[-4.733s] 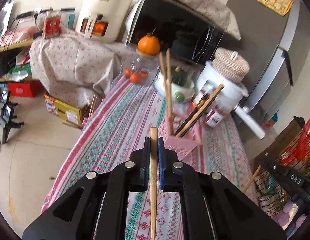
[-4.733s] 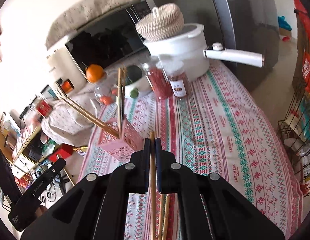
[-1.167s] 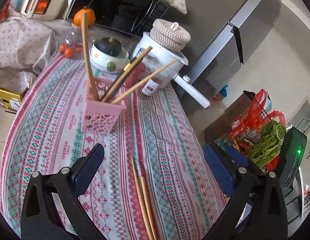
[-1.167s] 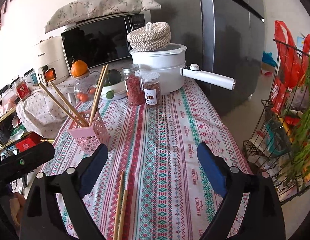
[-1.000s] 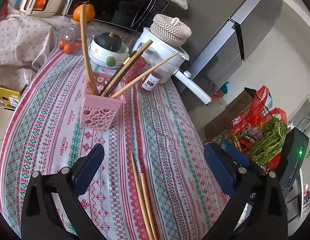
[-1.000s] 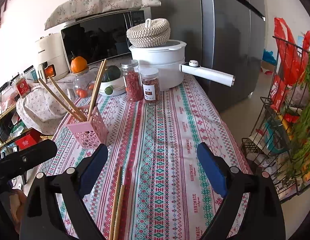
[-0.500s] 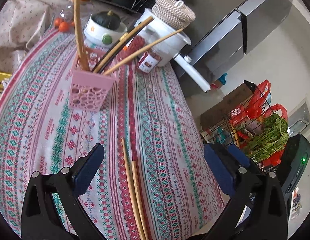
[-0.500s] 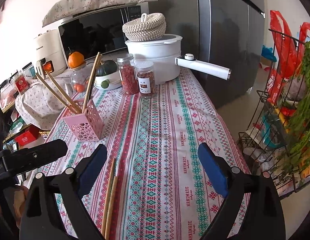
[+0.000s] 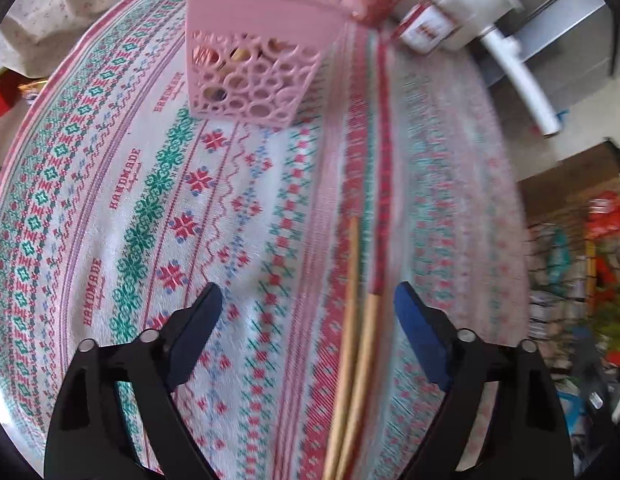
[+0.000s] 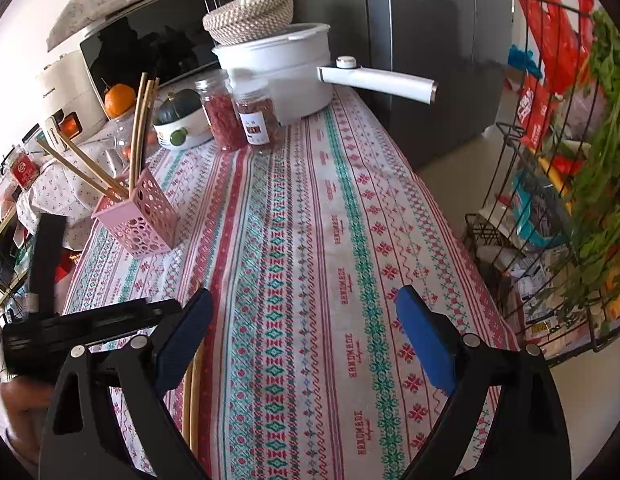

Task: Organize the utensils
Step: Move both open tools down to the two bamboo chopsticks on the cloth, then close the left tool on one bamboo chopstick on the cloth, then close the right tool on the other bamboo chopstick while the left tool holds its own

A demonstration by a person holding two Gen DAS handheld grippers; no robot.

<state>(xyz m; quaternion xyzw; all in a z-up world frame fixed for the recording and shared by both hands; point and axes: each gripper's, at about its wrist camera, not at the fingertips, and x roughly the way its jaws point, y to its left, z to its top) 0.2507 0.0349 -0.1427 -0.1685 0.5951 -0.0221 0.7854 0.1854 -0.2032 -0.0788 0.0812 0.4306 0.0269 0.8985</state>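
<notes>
- Chopsticks (image 9: 352, 344), two loose wooden ones, lie side by side on the patterned tablecloth (image 9: 109, 208), running from mid-frame to the lower edge of the left wrist view; at lower left of the right wrist view they show as pale sticks (image 10: 191, 396).
- Pink holder (image 9: 249, 60), upper centre of the left view, already carries several chopsticks standing aslant.
- Left gripper (image 9: 307, 320) points down at the cloth, jaws closing from wide, both sticks lying between the pads, untouched so far.
- Right gripper (image 10: 301, 328) hangs wide apart over bare cloth, gripping nothing.
- Judged by look, the sticks are light, stiff and smooth; they will likely roll or slip, and pinching both may cross them. Taking one near its middle seems safest.
</notes>
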